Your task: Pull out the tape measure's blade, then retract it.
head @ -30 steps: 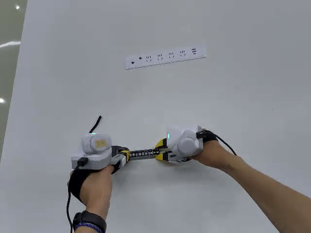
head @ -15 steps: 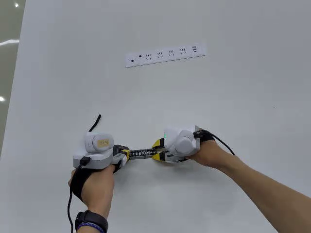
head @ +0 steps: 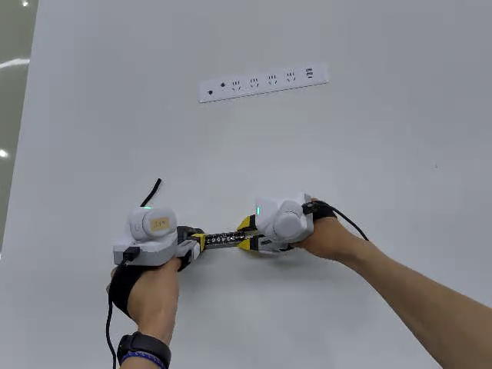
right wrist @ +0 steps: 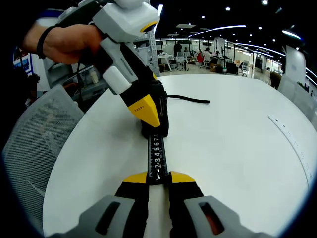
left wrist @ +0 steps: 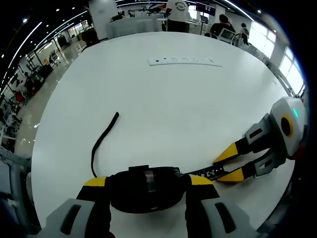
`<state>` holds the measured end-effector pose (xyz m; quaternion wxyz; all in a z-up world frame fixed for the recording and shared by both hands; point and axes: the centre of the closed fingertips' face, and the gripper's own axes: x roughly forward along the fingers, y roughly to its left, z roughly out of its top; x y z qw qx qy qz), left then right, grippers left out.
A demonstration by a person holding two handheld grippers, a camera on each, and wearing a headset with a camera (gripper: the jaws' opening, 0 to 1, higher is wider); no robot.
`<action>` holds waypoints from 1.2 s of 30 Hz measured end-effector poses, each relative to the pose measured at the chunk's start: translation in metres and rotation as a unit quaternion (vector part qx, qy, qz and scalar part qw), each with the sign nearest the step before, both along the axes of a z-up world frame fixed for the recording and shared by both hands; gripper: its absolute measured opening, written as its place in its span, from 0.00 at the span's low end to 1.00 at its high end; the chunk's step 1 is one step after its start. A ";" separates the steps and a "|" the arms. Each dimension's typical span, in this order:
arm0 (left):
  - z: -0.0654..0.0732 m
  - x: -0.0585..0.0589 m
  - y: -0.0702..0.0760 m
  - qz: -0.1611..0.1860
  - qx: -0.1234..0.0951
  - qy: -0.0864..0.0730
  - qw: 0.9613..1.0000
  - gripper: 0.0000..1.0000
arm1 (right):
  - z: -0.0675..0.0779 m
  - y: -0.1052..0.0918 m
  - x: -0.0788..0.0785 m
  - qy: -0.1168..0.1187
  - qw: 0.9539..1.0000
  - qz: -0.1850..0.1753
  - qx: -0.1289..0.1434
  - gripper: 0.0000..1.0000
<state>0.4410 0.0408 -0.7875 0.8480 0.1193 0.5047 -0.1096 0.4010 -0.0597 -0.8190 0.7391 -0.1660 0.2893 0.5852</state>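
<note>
My left gripper (left wrist: 147,181) is shut on the black tape measure case (left wrist: 143,188), which rests low on the white table. The case (right wrist: 158,106) also appears in the right gripper view, squeezed between yellow-tipped jaws. A short length of blade (right wrist: 156,156) with printed numbers runs from the case to my right gripper (right wrist: 158,177), shut on the blade's end. In the head view the blade (head: 224,240) spans the small gap between the left gripper (head: 196,244) and the right gripper (head: 247,234). The case's black wrist strap (left wrist: 101,141) trails across the table.
A white power strip (head: 263,82) lies flat at the far side of the table (head: 369,146). The table's rounded edge (left wrist: 44,148) drops off to the left. Chairs and desks with people stand beyond it.
The right gripper has moved left toward the left gripper, and the exposed blade between them has shortened. The left gripper holds its place.
</note>
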 end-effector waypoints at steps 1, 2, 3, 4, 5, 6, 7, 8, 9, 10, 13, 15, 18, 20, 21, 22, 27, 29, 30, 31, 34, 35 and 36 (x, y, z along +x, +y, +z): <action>-0.001 0.001 -0.001 -0.003 0.006 -0.004 1.000 0.58 | 0.000 0.000 -0.001 0.000 1.000 0.000 0.000 0.14; -0.001 0.001 -0.001 -0.007 0.013 -0.006 1.000 0.58 | 0.000 0.001 -0.002 0.000 1.000 0.000 0.001 0.14; -0.001 0.001 0.000 0.000 0.011 -0.008 1.000 0.58 | 0.000 0.000 -0.002 -0.001 1.000 -0.004 0.002 0.14; -0.001 0.001 -0.001 0.000 0.012 -0.009 1.000 0.58 | 0.001 0.000 -0.001 0.001 1.000 -0.008 0.006 0.14; 0.000 0.001 0.000 0.000 0.012 -0.015 1.000 0.58 | 0.001 0.000 -0.001 0.006 1.000 -0.013 0.011 0.14; 0.000 0.001 0.000 0.003 0.011 -0.020 1.000 0.59 | 0.000 0.000 -0.001 0.007 1.000 -0.014 0.012 0.14; -0.001 0.000 0.000 0.001 0.015 -0.022 1.000 0.59 | 0.000 0.000 -0.001 0.006 1.000 -0.013 0.012 0.14; -0.001 0.000 0.000 0.001 0.017 -0.020 1.000 0.60 | 0.000 0.001 -0.001 0.005 1.000 -0.013 0.011 0.14; -0.002 0.001 0.000 0.000 0.019 -0.021 1.000 0.60 | 0.000 0.001 -0.001 0.004 1.000 -0.012 0.011 0.14; -0.003 0.001 0.000 -0.008 0.026 -0.025 0.999 0.60 | 0.000 0.001 -0.001 0.003 1.000 -0.011 0.010 0.14; -0.003 0.000 0.000 -0.011 0.032 -0.027 0.999 0.61 | 0.001 0.001 0.000 0.004 1.000 -0.014 0.013 0.14; -0.002 0.001 0.001 -0.008 0.029 -0.029 0.999 0.61 | 0.001 0.000 0.000 0.004 1.000 -0.017 0.015 0.14; -0.003 0.001 -0.001 -0.014 0.037 -0.032 0.999 0.60 | 0.000 0.000 0.000 0.004 1.000 -0.018 0.017 0.14; -0.004 0.001 0.000 -0.020 0.044 -0.031 0.998 0.59 | 0.000 0.000 0.000 0.004 1.000 -0.017 0.018 0.14; -0.003 0.001 0.000 -0.022 0.046 -0.031 0.998 0.59 | 0.000 0.000 0.000 0.003 1.000 -0.017 0.018 0.14; -0.003 0.000 0.000 -0.028 0.053 -0.031 0.998 0.58 | 0.000 0.000 0.000 0.003 1.000 -0.016 0.018 0.14; -0.003 0.000 0.001 -0.032 0.061 -0.028 0.997 0.57 | 0.001 0.002 0.000 -0.001 1.000 -0.011 0.017 0.14; -0.003 0.000 0.002 -0.028 0.058 -0.028 0.998 0.57 | 0.001 0.003 0.000 -0.001 1.000 -0.012 0.018 0.14; -0.003 0.001 0.001 -0.025 0.055 -0.028 0.998 0.57 | 0.001 0.004 0.000 -0.002 1.000 -0.013 0.019 0.14; -0.003 0.001 0.002 -0.023 0.054 -0.029 0.998 0.57 | 0.001 0.005 0.000 -0.003 1.000 -0.013 0.019 0.14; -0.002 0.002 0.003 -0.016 0.040 -0.027 0.999 0.57 | 0.001 0.011 0.002 -0.004 1.000 -0.014 0.022 0.14; -0.002 0.001 0.004 -0.013 0.036 -0.027 0.999 0.57 | 0.001 0.014 0.002 -0.004 1.000 -0.014 0.025 0.14; -0.002 0.001 0.003 -0.017 0.037 -0.025 0.999 0.57 | 0.001 0.019 0.002 -0.004 1.000 -0.013 0.027 0.14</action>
